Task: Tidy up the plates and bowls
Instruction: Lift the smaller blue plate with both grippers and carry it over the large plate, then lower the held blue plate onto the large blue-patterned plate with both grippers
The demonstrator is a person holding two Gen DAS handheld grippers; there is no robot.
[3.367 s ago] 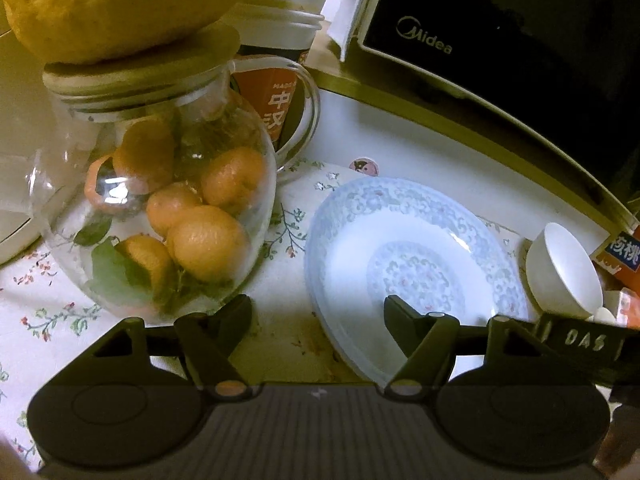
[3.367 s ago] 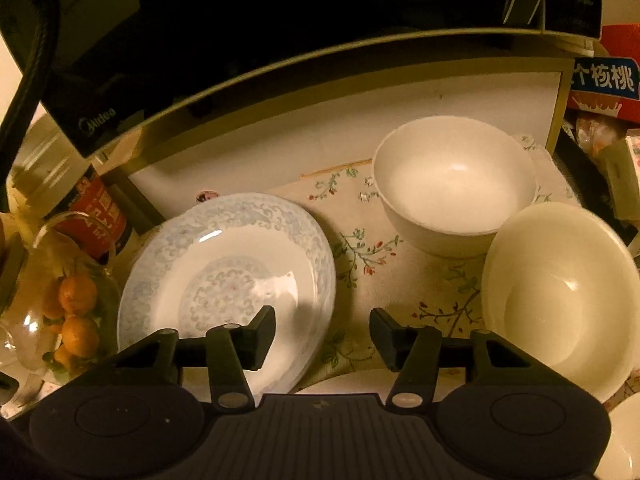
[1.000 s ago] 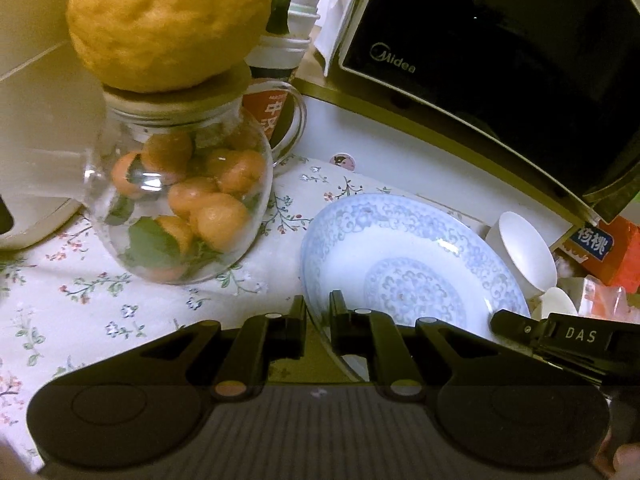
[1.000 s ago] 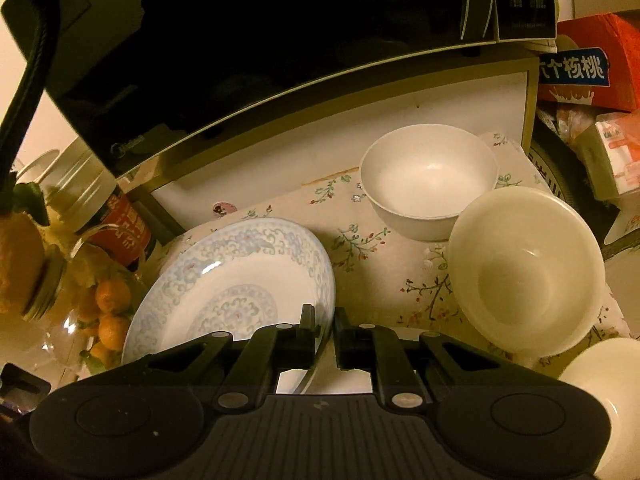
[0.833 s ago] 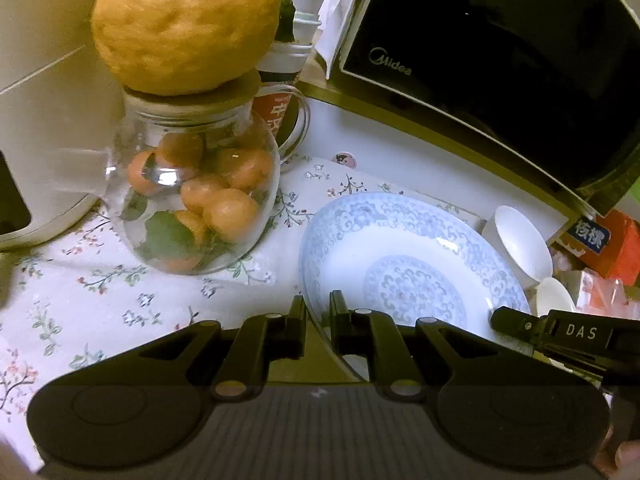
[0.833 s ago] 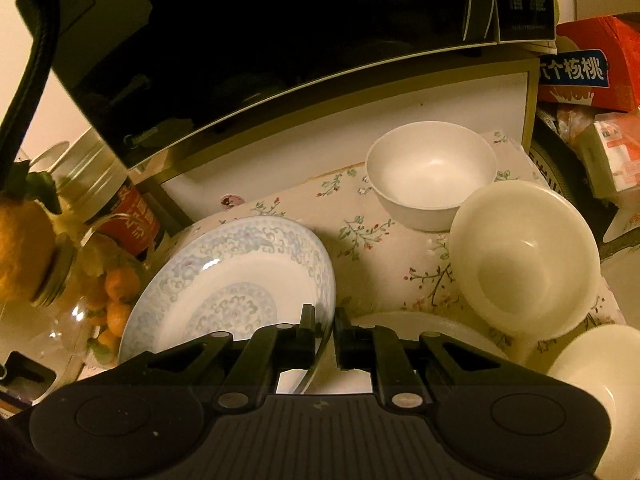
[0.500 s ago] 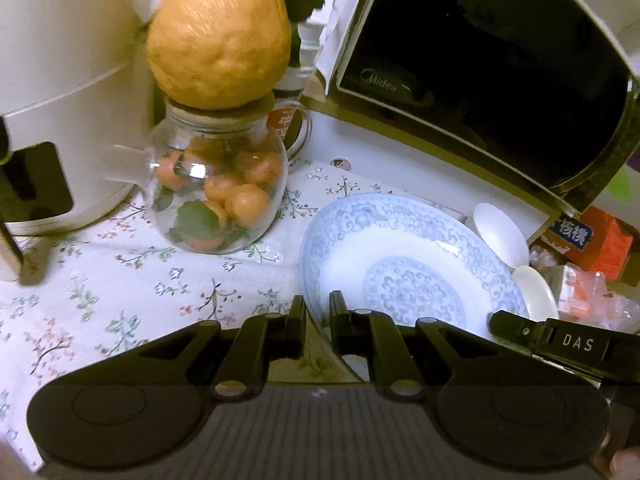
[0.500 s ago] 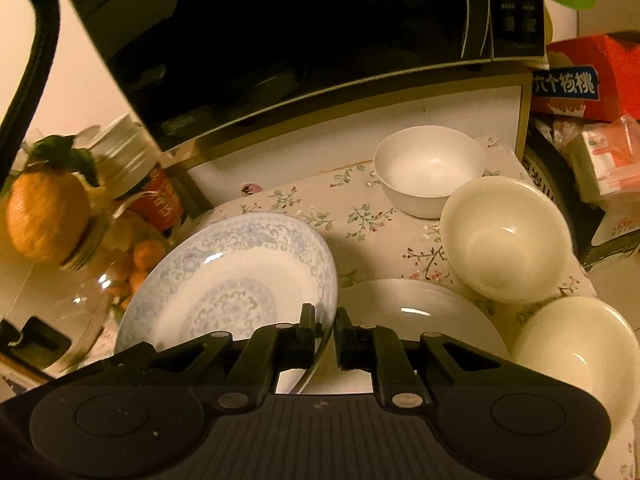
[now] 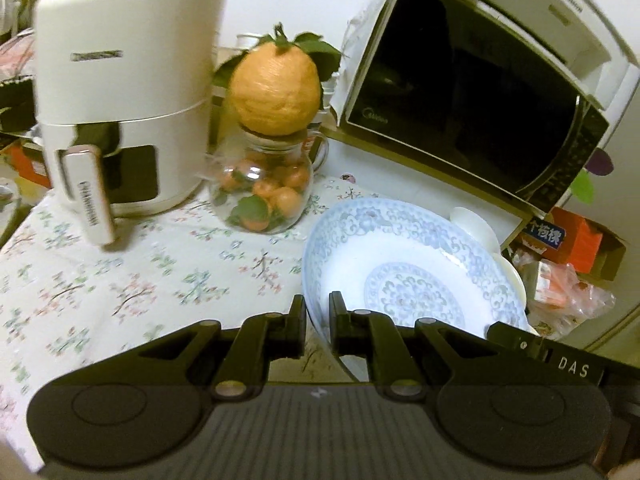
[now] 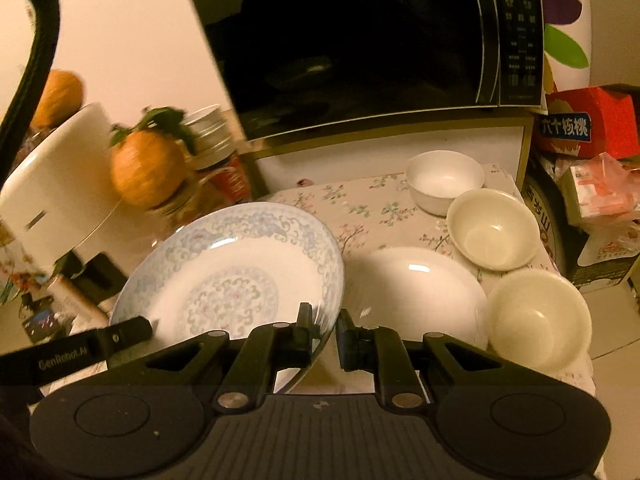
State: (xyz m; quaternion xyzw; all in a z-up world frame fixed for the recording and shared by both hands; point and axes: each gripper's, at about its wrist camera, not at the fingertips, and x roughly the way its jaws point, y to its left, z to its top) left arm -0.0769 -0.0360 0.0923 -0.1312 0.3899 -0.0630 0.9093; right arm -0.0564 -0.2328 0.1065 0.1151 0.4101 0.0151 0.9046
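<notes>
We are holding the blue-patterned plate [image 10: 232,276] off the table [image 10: 372,208], tilted, with both grippers at once. The right gripper [image 10: 322,330] is pinching the plate's near right rim, jaws narrowed onto the edge; the left gripper [image 9: 316,322] is clamping the opposite near rim the same way.

Handling judgement: glazed ceramic, rigid, moderately heavy, slick and breakable. The thin rim is the only purchase, so we are treating a two-sided grip as the safer choice; a slip from either jaw would likely let the plate swing.

Count from the right wrist view: two plates, the patterned one and a plain white plate [image 10: 420,288] lying flat on the floral cloth; three bowls, one white bowl [image 10: 444,180] nearest the microwave [image 10: 360,40], then two cream bowls [image 10: 494,228] [image 10: 538,318] in a row toward us.

Surroundings: glass jar of tangerines [image 9: 264,192] with a large citrus [image 9: 276,92] on its lid, and a white air fryer [image 9: 120,92] beside it.
</notes>
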